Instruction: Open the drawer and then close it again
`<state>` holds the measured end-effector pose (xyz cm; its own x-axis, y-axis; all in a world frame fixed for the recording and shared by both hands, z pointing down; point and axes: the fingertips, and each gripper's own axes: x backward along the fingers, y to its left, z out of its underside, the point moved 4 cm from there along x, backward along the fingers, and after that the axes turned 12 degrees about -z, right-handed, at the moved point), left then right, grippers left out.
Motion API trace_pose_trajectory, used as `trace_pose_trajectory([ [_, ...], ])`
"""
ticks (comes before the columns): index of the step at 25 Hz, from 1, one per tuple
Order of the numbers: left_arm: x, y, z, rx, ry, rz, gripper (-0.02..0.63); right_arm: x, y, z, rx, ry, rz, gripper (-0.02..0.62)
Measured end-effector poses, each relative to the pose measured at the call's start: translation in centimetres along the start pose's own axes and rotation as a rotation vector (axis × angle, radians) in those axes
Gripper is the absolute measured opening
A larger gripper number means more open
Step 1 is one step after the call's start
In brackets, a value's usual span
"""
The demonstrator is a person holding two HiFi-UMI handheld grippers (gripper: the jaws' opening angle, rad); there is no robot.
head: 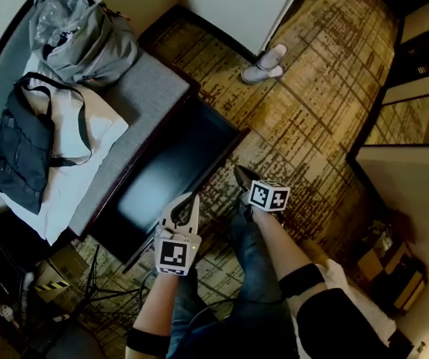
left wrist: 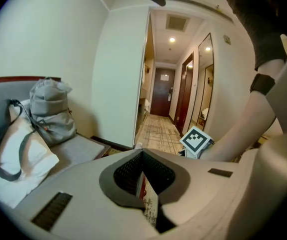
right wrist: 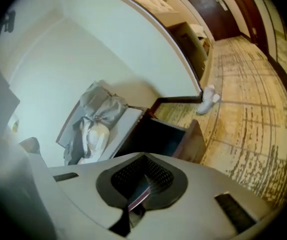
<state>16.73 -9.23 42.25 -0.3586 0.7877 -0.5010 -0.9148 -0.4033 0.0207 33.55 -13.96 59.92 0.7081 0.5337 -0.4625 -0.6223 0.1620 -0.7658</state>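
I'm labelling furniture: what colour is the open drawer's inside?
Dark, near black with a bluish sheen; the drawer shows best in the head view.

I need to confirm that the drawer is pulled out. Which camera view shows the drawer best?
The head view: it looks down into the open drawer, showing most of its dark inside and its front panel. The right gripper view shows the drawer smaller and at a slant. The left gripper view does not show it.

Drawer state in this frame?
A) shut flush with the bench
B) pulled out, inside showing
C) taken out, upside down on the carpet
B: in the head view the drawer stands pulled out from under the bench, with its dark inside open to view.
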Motion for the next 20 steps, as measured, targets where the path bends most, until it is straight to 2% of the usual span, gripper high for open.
trace_pose_trajectory([
  [5, 5.2, 1.3, -5.9, -0.012, -0.060, -0.026, 0.003, 3.5, 10.7, -7.0, 0.264, -0.027, -0.059, 0.000],
  [8, 8.4, 3.7, -8.8, 0.069, -0.072, -0.120, 0.003, 3.6, 18.0, -10.4, 0.437, -0.007, -0.131, 0.000],
  [10, 11.0, 5.4, -10.6, 0.062, -0.093, -0.172, 0.003, 3.9, 23.6, -12.2, 0.545, 0.004, -0.191, 0.000],
  [13, 15.7, 7.9, -12.4, 0.021, -0.119, -0.208, 0.003, 5.1, 31.2, -12.7, 0.668, 0.017, -0.247, 0.000],
  [17, 21.4, 12.1, -14.4, 0.078, -0.134, -0.336, 0.003, 4.4, 39.6, -12.5, 0.813, 0.052, -0.347, 0.000],
  [20, 25.4, 14.6, -14.8, 0.107, -0.143, -0.416, 0.003, 4.0, 45.0, -11.4, 0.872, 0.063, -0.422, 0.000],
])
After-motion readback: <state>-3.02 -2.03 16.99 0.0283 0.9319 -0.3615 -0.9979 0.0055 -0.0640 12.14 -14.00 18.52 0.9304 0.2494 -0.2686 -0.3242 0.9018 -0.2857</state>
